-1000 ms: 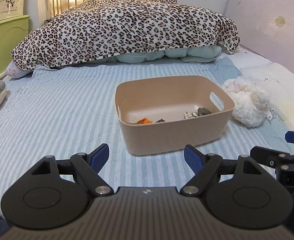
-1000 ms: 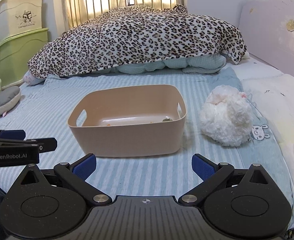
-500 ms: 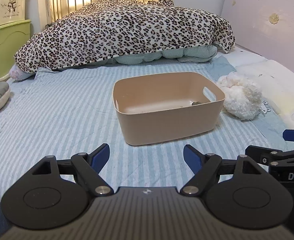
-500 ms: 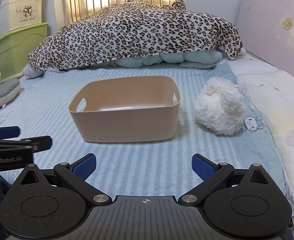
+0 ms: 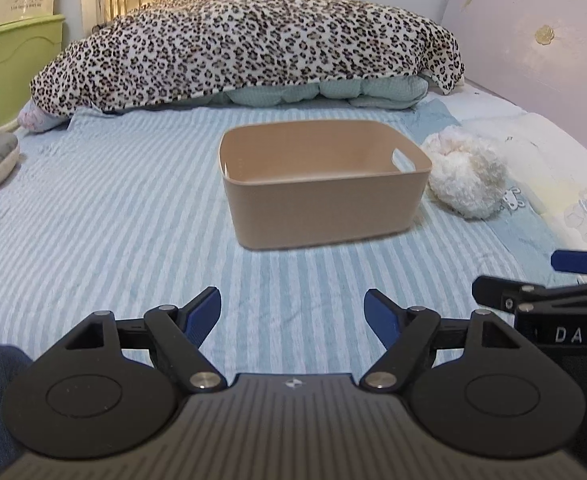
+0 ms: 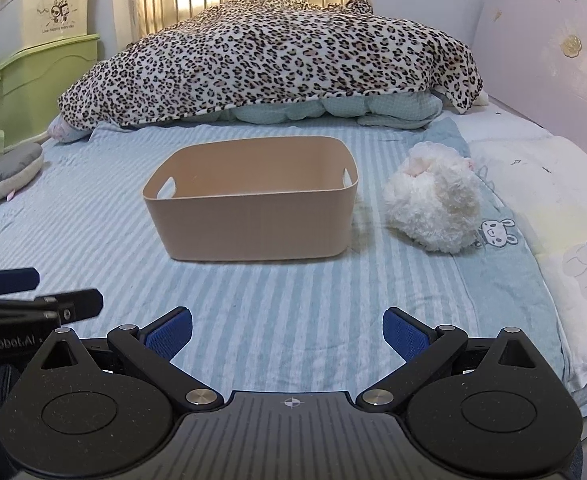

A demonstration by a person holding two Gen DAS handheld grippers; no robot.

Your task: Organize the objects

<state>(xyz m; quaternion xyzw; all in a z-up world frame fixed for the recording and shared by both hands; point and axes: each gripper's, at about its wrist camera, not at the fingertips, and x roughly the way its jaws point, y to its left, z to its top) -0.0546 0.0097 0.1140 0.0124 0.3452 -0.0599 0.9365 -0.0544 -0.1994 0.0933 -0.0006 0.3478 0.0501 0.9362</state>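
Note:
A beige plastic bin (image 5: 325, 208) with handle cutouts stands in the middle of the striped blue bedsheet; its inside floor is hidden behind the near wall. A white fluffy plush (image 5: 465, 176) lies just right of the bin (image 6: 253, 220), apart from it. My left gripper (image 5: 291, 300) hovers over the sheet well short of the bin, its jaws wide and closing slightly with nothing between them. My right gripper (image 6: 287, 318) is level with it to the right, open and empty. The white plush (image 6: 433, 204) is ahead and to its right.
A leopard-print blanket (image 5: 245, 40) over a quilt fills the far end of the bed. A grey cushion toy (image 6: 9, 172) lies at the left edge, with green storage boxes (image 6: 41, 84) behind it. A pillow (image 6: 553, 216) and pink headboard (image 6: 553, 60) line the right side.
Both grippers have drawn back from the bin and sunk a little. The bin looks farther off, and the small items on its floor have dropped out of sight behind its wall.

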